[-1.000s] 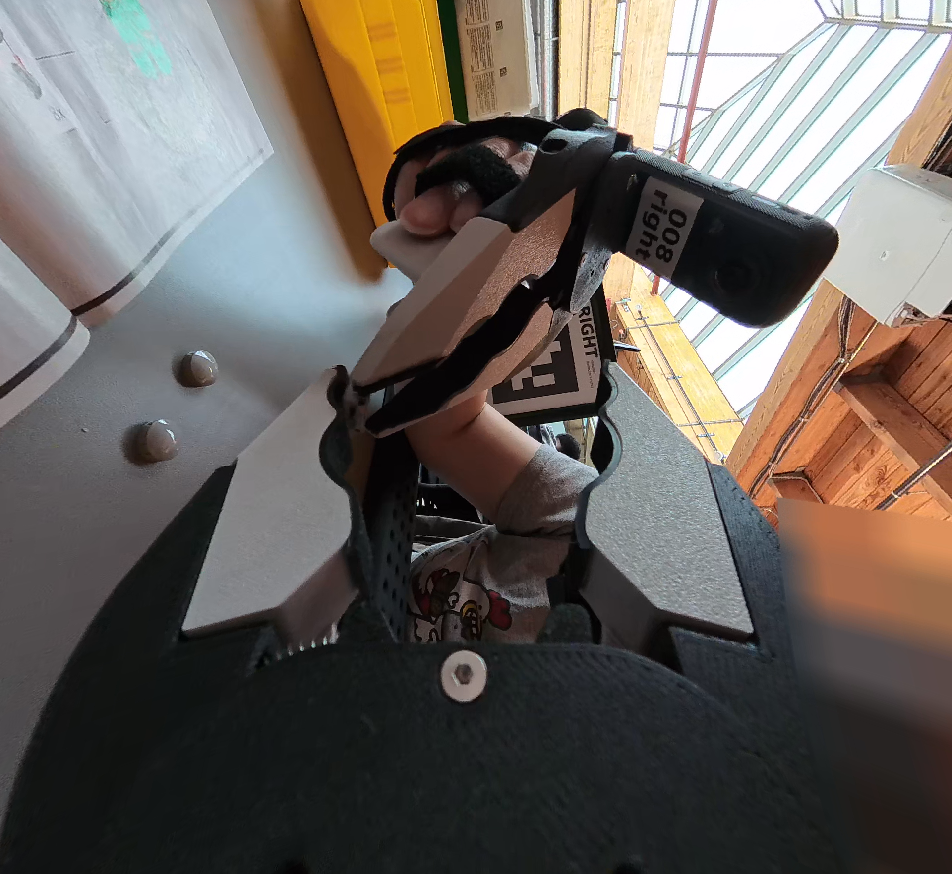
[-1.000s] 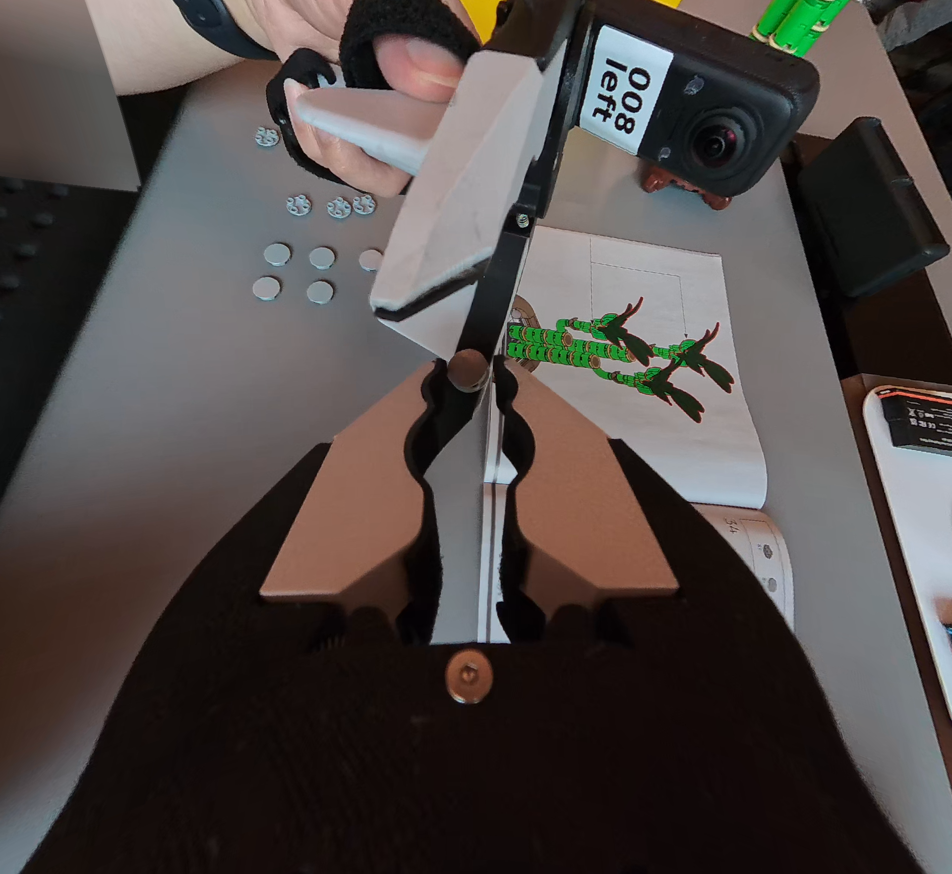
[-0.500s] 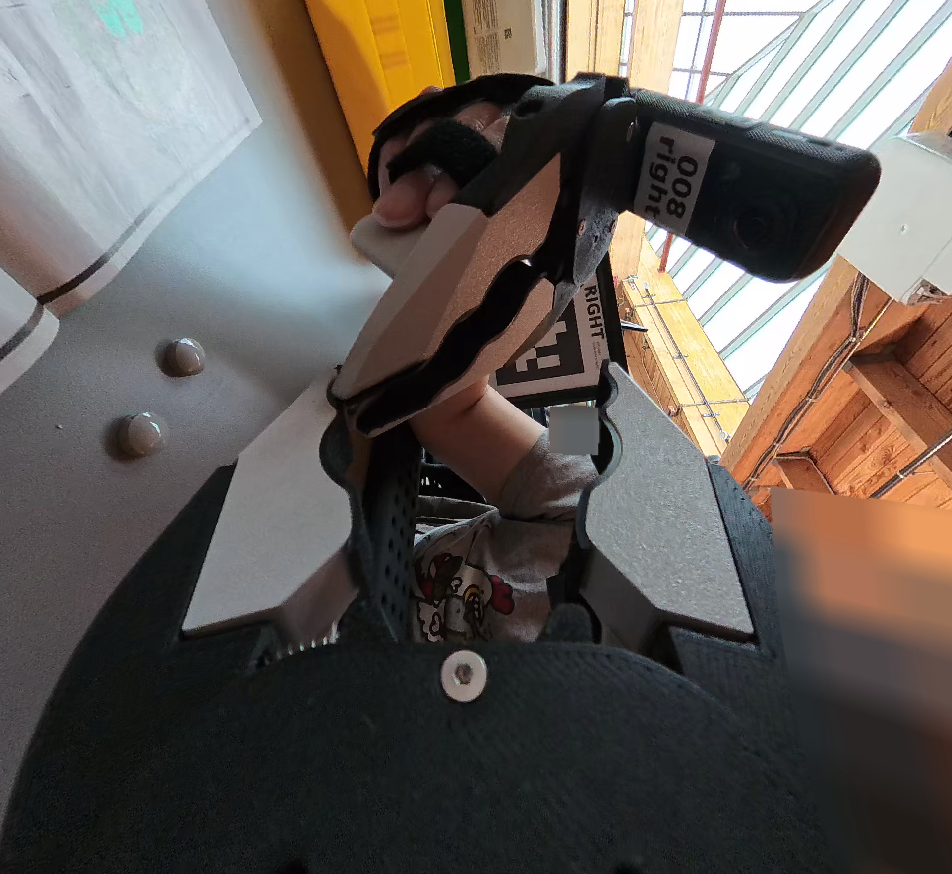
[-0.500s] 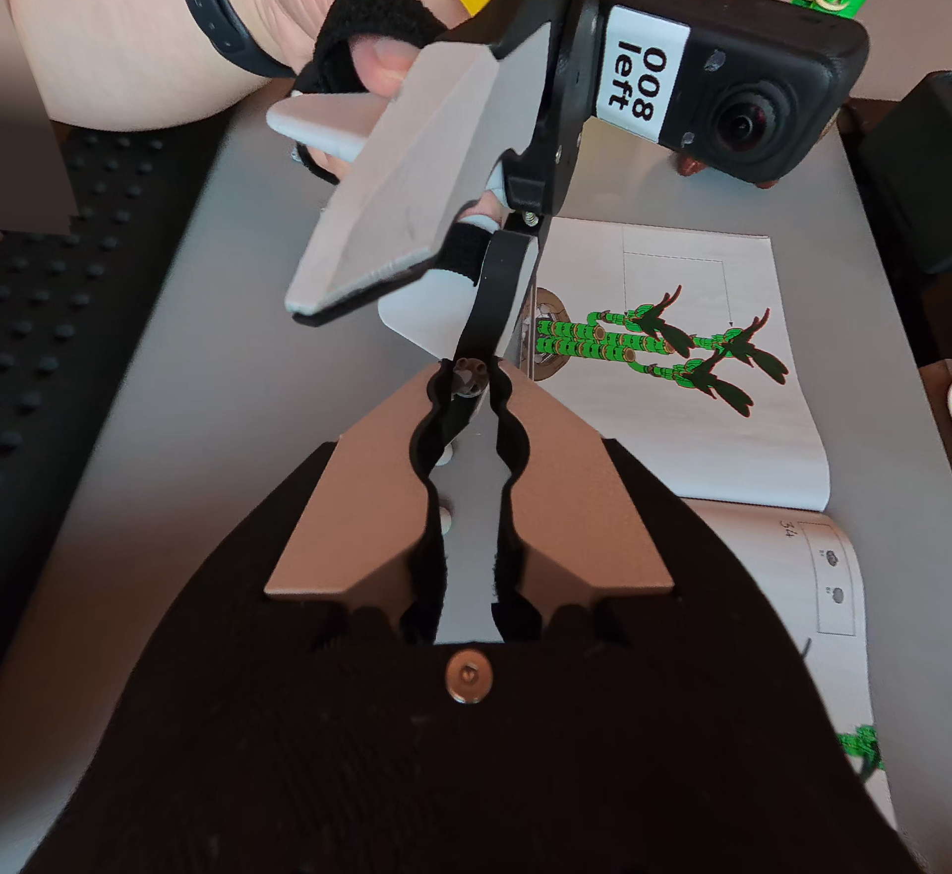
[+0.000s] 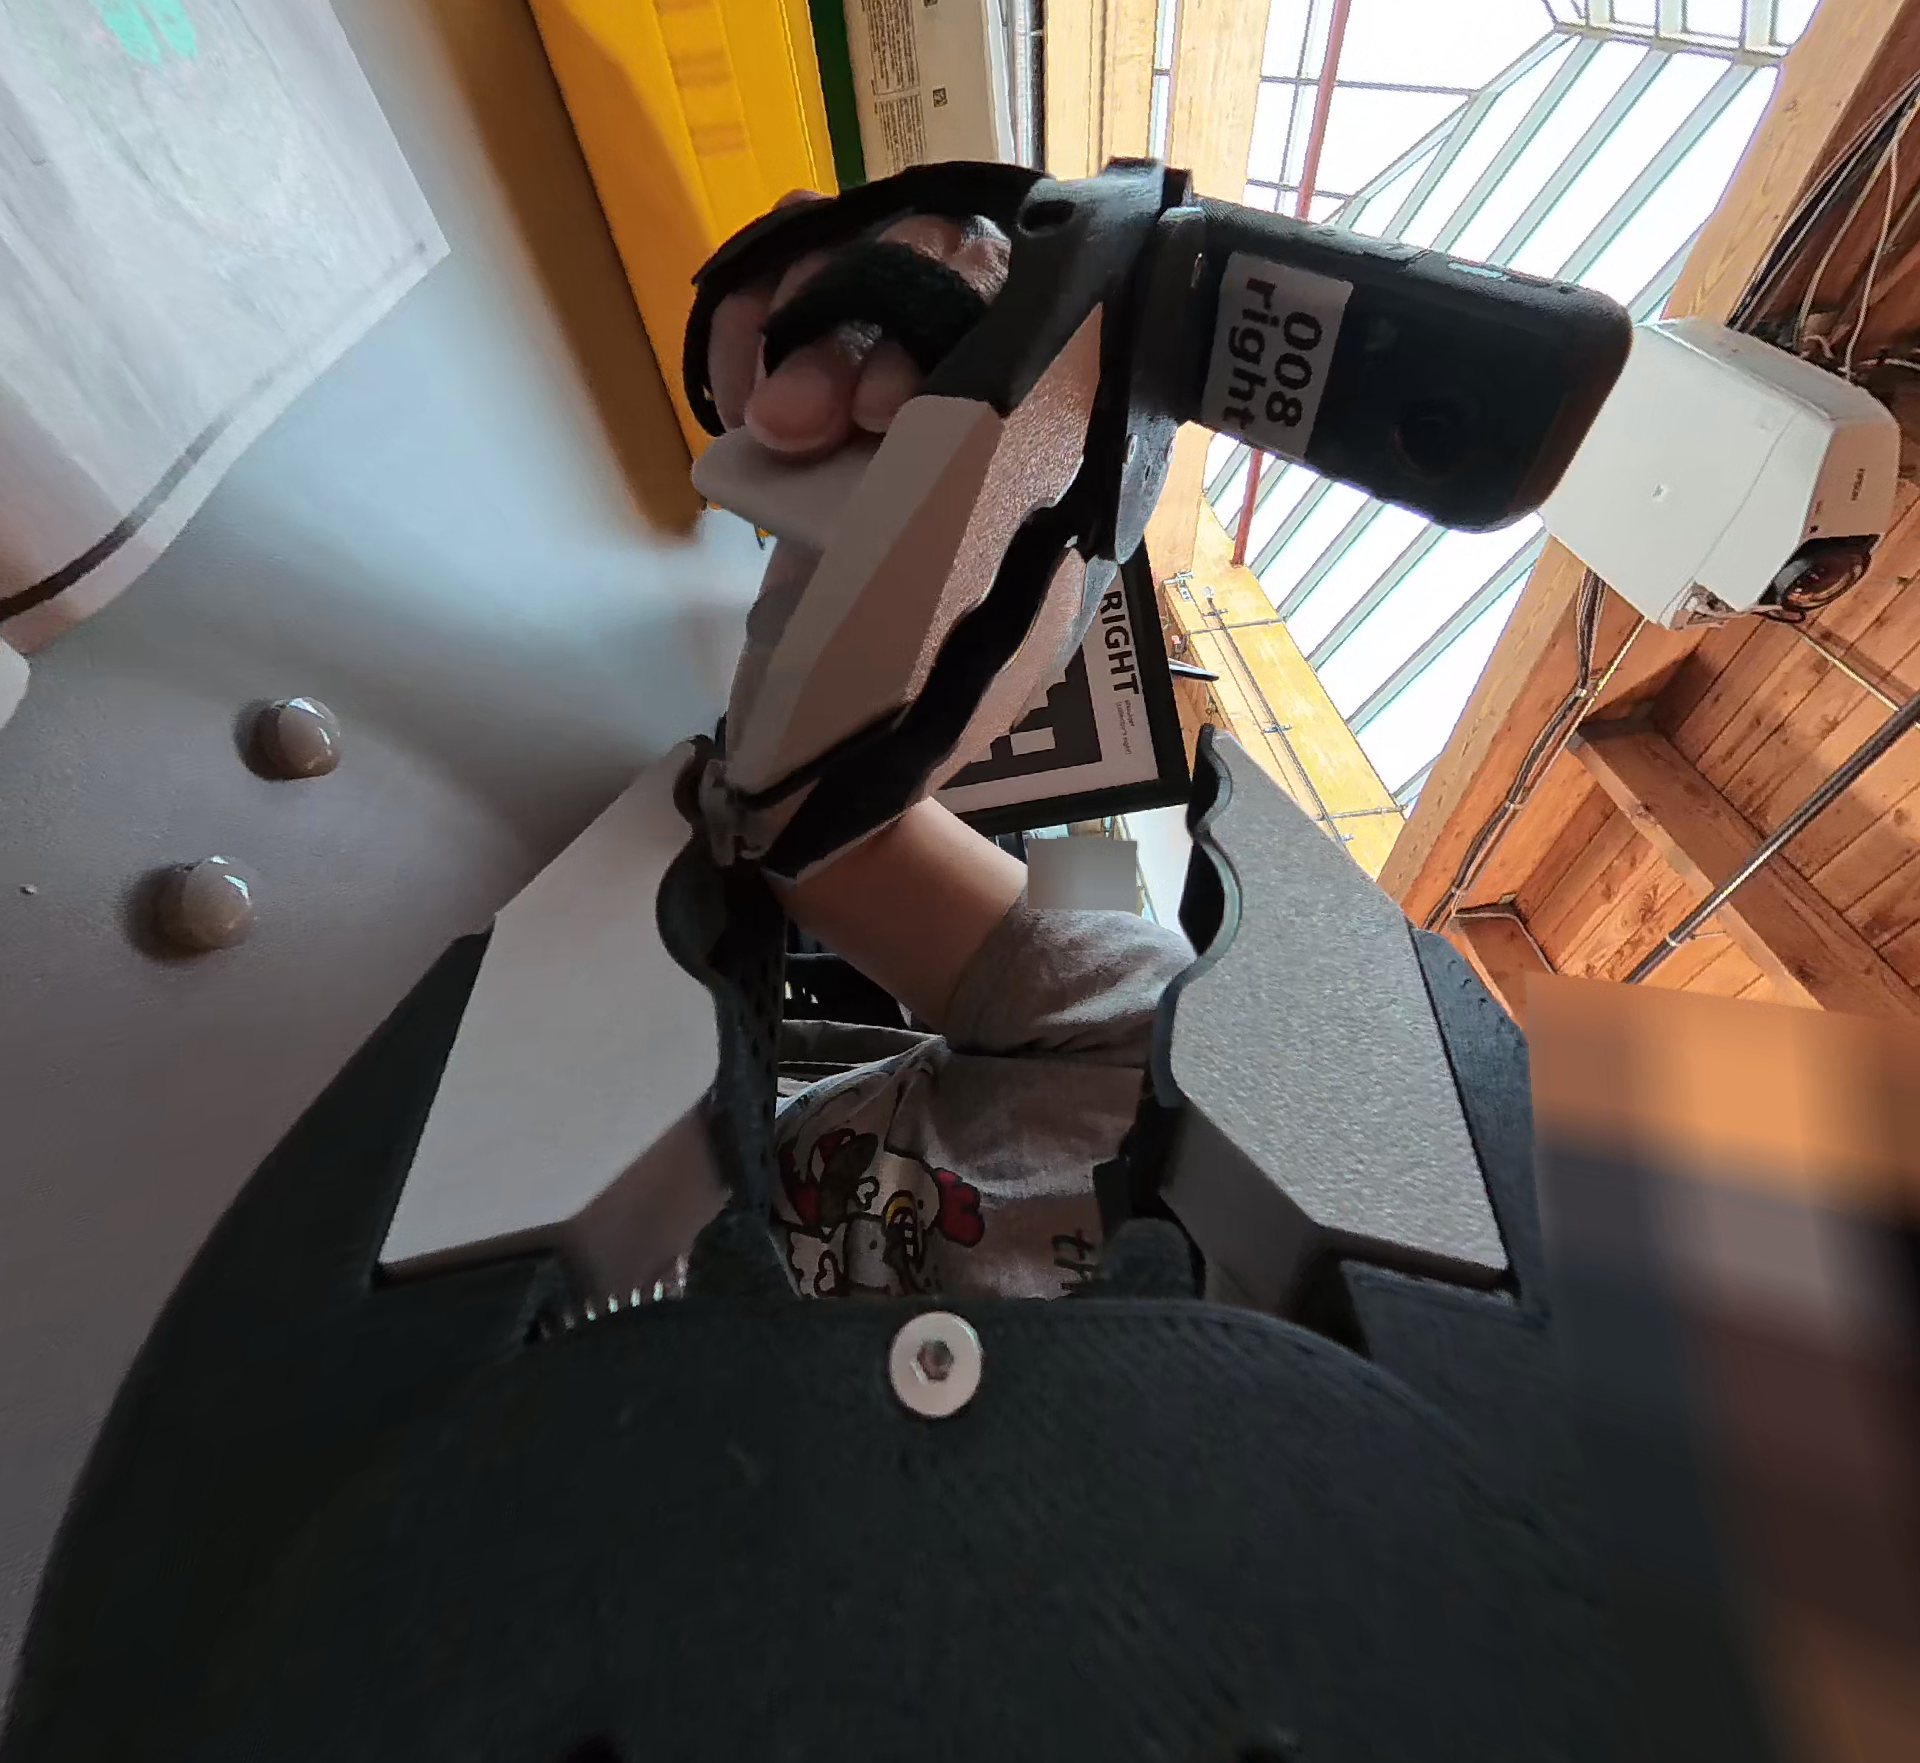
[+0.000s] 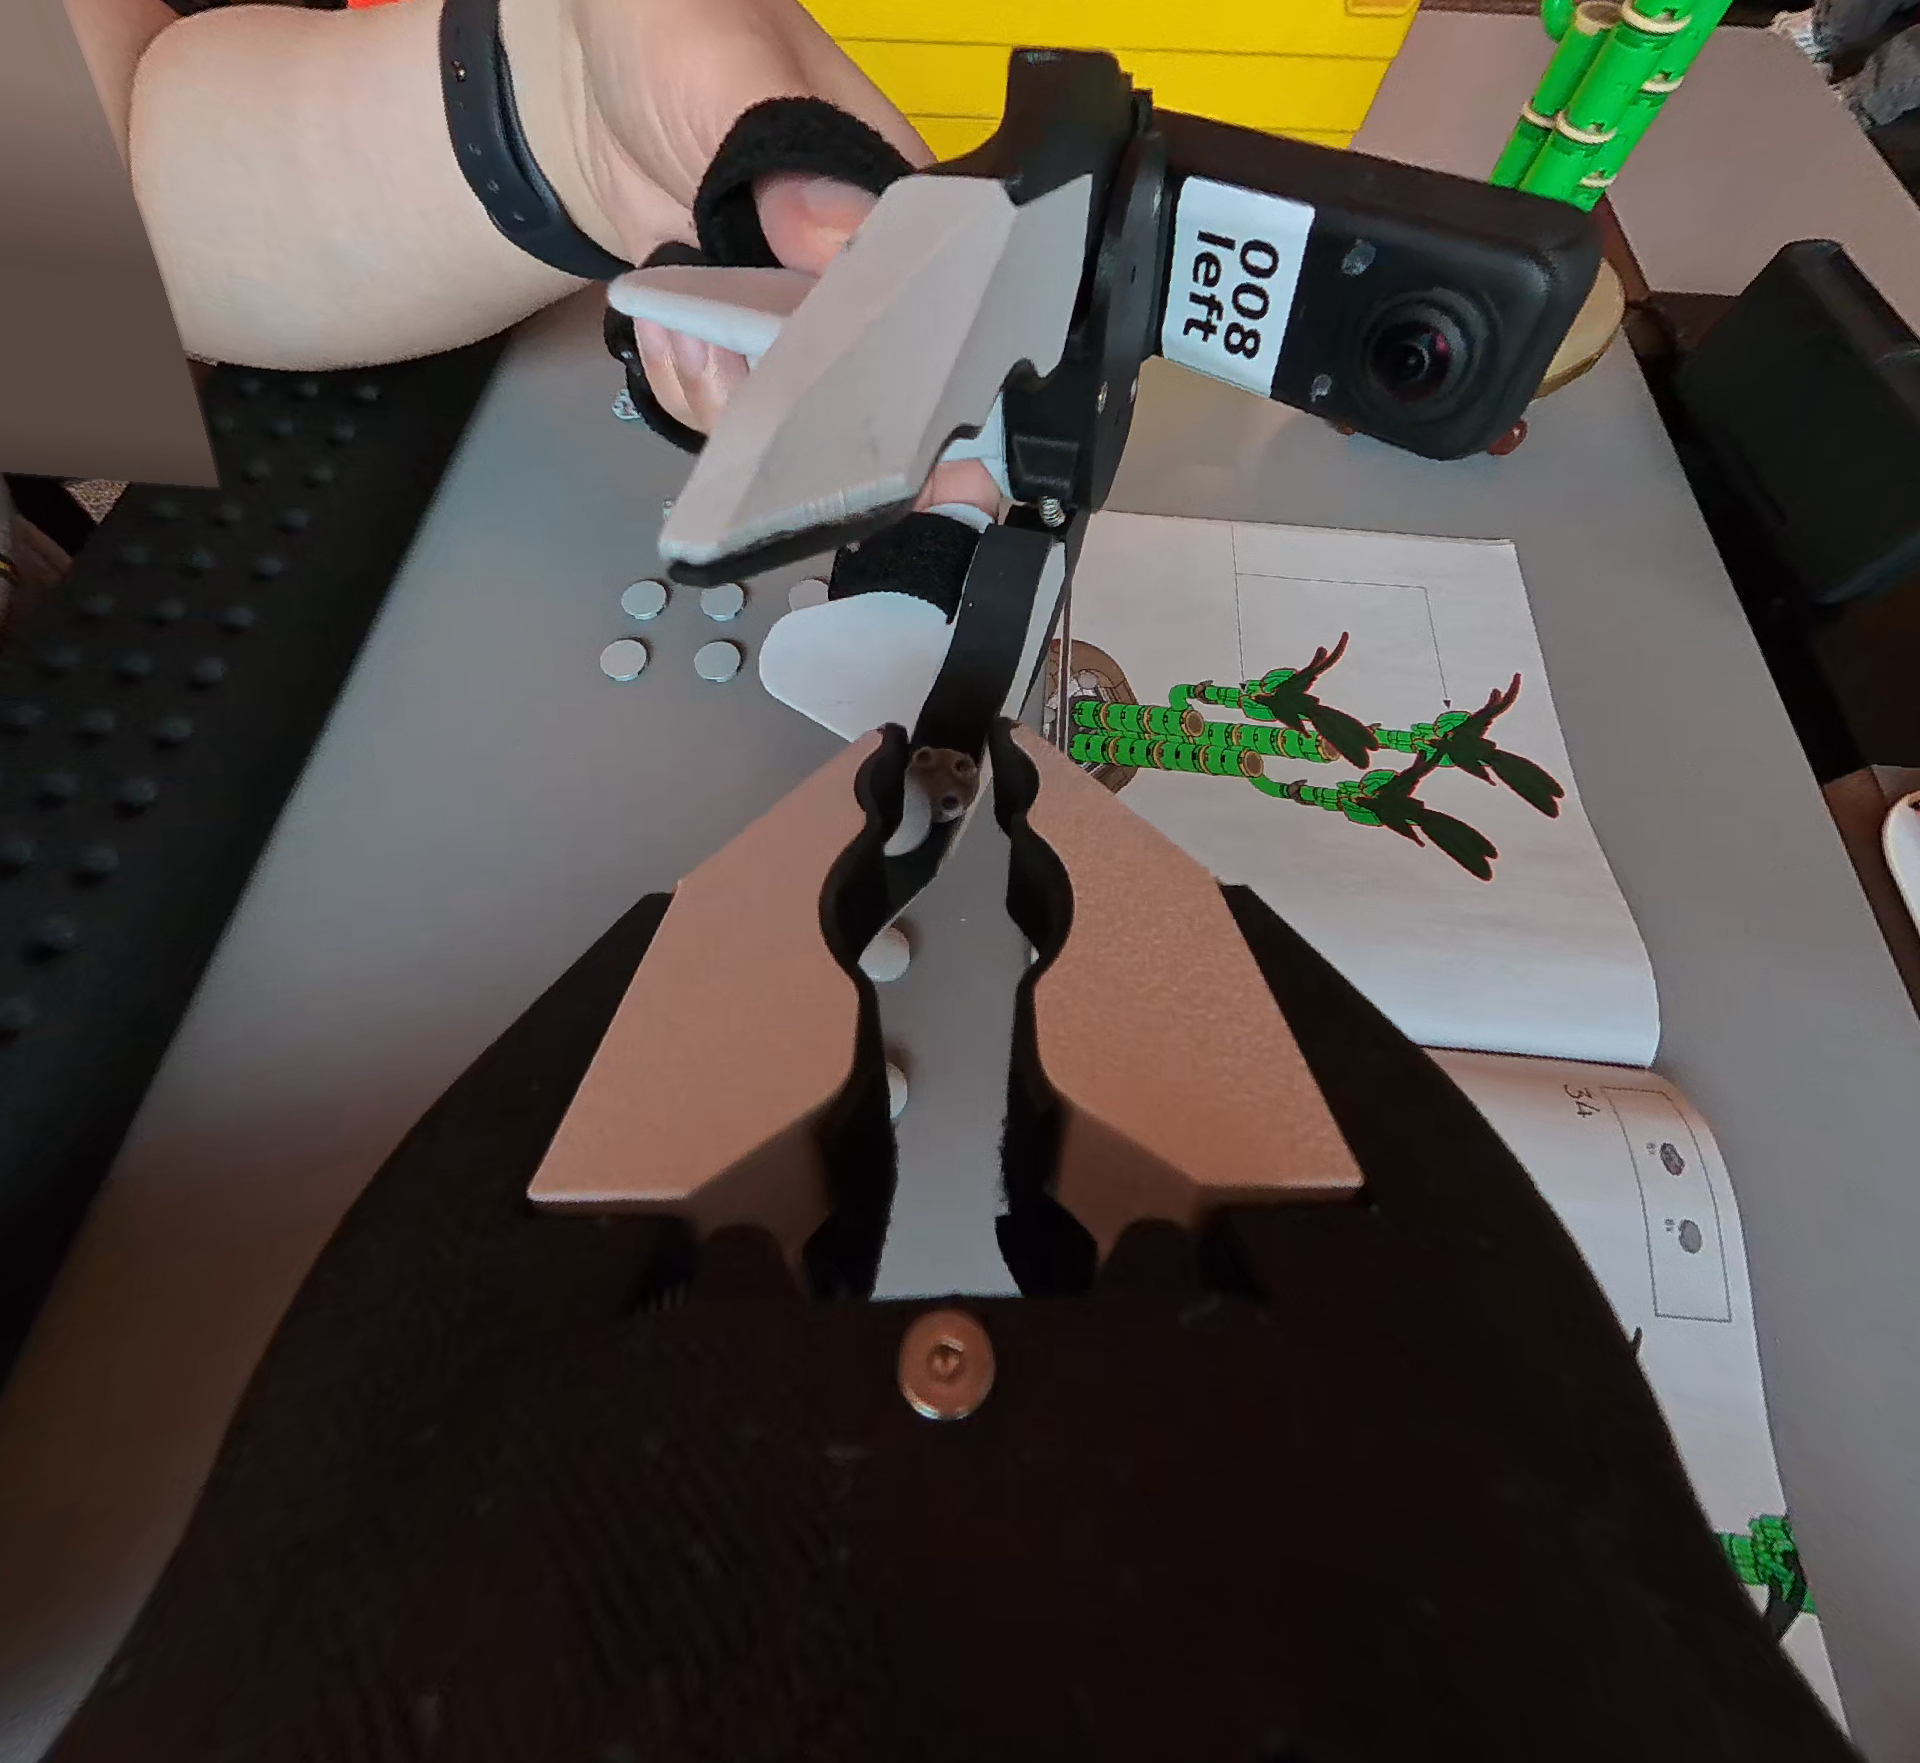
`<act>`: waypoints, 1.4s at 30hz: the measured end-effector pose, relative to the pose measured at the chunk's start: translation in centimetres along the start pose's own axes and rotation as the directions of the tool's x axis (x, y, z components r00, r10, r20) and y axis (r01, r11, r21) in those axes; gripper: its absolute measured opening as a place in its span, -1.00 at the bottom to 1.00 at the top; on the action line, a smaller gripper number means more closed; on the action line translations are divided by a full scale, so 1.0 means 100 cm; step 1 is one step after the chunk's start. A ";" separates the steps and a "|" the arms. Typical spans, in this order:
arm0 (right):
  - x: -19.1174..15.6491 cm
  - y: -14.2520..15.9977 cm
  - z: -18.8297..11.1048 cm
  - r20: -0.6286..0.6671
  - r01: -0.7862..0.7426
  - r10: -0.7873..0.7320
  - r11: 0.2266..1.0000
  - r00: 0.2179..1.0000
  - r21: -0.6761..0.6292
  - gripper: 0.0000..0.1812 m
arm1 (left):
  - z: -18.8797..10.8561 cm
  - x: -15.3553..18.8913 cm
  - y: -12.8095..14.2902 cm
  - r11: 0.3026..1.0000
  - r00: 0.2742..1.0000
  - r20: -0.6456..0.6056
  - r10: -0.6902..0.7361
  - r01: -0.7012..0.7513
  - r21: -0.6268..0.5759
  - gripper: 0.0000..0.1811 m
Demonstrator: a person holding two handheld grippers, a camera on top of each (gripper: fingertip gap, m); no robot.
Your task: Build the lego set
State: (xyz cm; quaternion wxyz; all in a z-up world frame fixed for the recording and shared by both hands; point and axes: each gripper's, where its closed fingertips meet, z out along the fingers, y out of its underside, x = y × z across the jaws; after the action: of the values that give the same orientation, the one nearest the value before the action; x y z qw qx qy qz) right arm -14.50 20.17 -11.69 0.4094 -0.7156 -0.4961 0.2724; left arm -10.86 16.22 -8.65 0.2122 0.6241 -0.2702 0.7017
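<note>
Small brown round lego piece (image 6: 943,771), seemingly studded, between right gripper (image 6: 940,757) jaws.

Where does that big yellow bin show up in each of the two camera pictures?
Left wrist view: yellow bin at top, left of centre, tipped sideways behind the right gripper.
Right wrist view: top centre, at the table's far edge.
Shared landmark: the open instruction booklet.
</note>
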 end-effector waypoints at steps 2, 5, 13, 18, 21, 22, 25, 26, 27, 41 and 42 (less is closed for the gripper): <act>0.001 -0.001 -0.001 -0.007 0.004 -0.004 1.000 1.000 0.007 -0.82 | -0.001 0.000 -0.001 1.000 1.000 -0.009 -0.008 0.008 0.008 -0.02; 0.004 -0.002 -0.002 -0.026 0.014 -0.013 1.000 1.000 0.012 -0.82 | -0.004 -0.002 -0.005 0.999 1.000 -0.022 -0.021 0.022 0.027 -0.02; 0.008 0.004 -0.004 -0.087 0.087 -0.090 0.995 0.992 -0.045 -0.78 | -0.015 -0.005 -0.015 0.996 0.999 -0.020 -0.027 0.028 0.080 -0.01; 0.006 0.007 0.002 -0.110 0.152 -0.164 0.982 0.980 -0.110 -0.75 | -0.019 -0.005 -0.018 0.995 0.999 -0.019 -0.027 0.028 0.099 -0.01; 0.009 0.007 0.004 -0.142 0.173 -0.192 0.975 0.971 -0.140 -0.75 | -0.020 -0.004 -0.019 0.994 1.000 -0.019 -0.024 0.026 0.111 -0.01; 0.010 0.008 0.004 -0.149 0.176 -0.199 0.973 0.969 -0.150 -0.75 | -0.020 -0.003 -0.019 0.993 1.000 -0.019 -0.023 0.025 0.111 -0.01; 0.010 0.010 0.005 -0.146 0.177 -0.200 0.972 0.969 -0.158 -0.76 | -0.021 -0.002 -0.020 0.993 1.000 -0.022 -0.020 0.022 0.114 -0.01; 0.010 0.010 0.005 -0.148 0.176 -0.200 0.972 0.969 -0.158 -0.77 | -0.021 -0.002 -0.020 0.993 1.000 -0.021 -0.019 0.021 0.115 -0.01; 0.010 0.010 0.005 -0.147 0.176 -0.199 0.972 0.969 -0.157 -0.79 | -0.021 -0.002 -0.020 0.993 1.000 -0.021 -0.019 0.021 0.115 -0.01; 0.011 -0.003 0.001 -0.170 0.164 -0.183 0.979 0.968 -0.120 -0.83 | -0.018 -0.006 -0.017 0.995 1.000 0.014 -0.008 0.007 0.095 -0.01; 0.012 -0.002 0.001 -0.170 0.157 -0.177 0.980 0.969 -0.126 -0.83 | -0.017 -0.006 -0.016 0.996 1.000 0.017 -0.007 0.006 0.092 -0.01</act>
State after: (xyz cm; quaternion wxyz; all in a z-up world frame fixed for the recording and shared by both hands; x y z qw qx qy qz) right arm -14.28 21.34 -11.60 0.4335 -0.7148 -0.5299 0.1427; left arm -11.03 18.58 -9.22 0.1832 0.6401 -0.2373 0.7074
